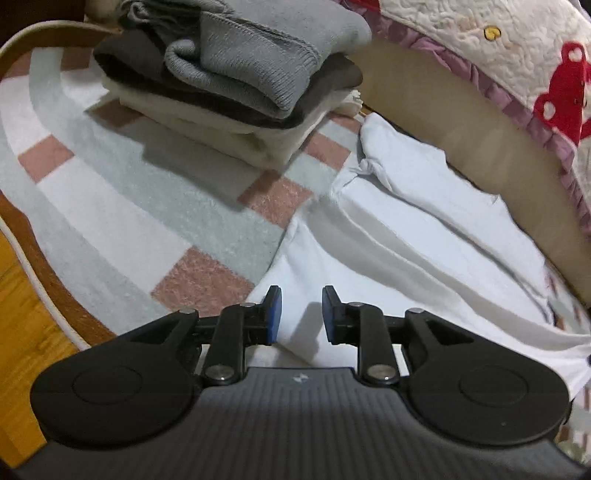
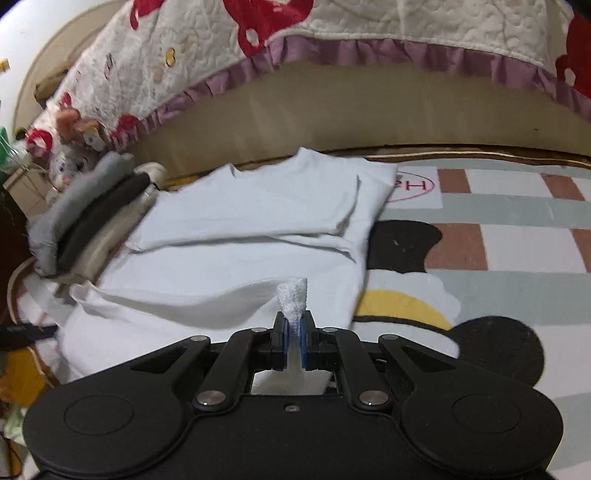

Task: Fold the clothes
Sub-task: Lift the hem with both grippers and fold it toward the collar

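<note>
A white garment (image 1: 406,229) lies partly folded on the patterned rug (image 1: 110,206), beside the bed. My left gripper (image 1: 301,314) hovers over its near edge, open, with cloth showing below the gap and neither blue pad pressing on it. In the right wrist view the same white garment (image 2: 258,221) is spread ahead with a folded layer on top. My right gripper (image 2: 294,334) is shut on a pinched tuft of its near edge, which sticks up between the pads.
A stack of folded clothes (image 1: 229,74) with a grey knit on top sits on the rug, left of the garment (image 2: 74,221). The quilted bed cover (image 2: 332,29) overhangs the tan bed base (image 1: 443,129). Wooden floor (image 1: 22,314) borders the rug. A stuffed toy (image 2: 70,162) lies at far left.
</note>
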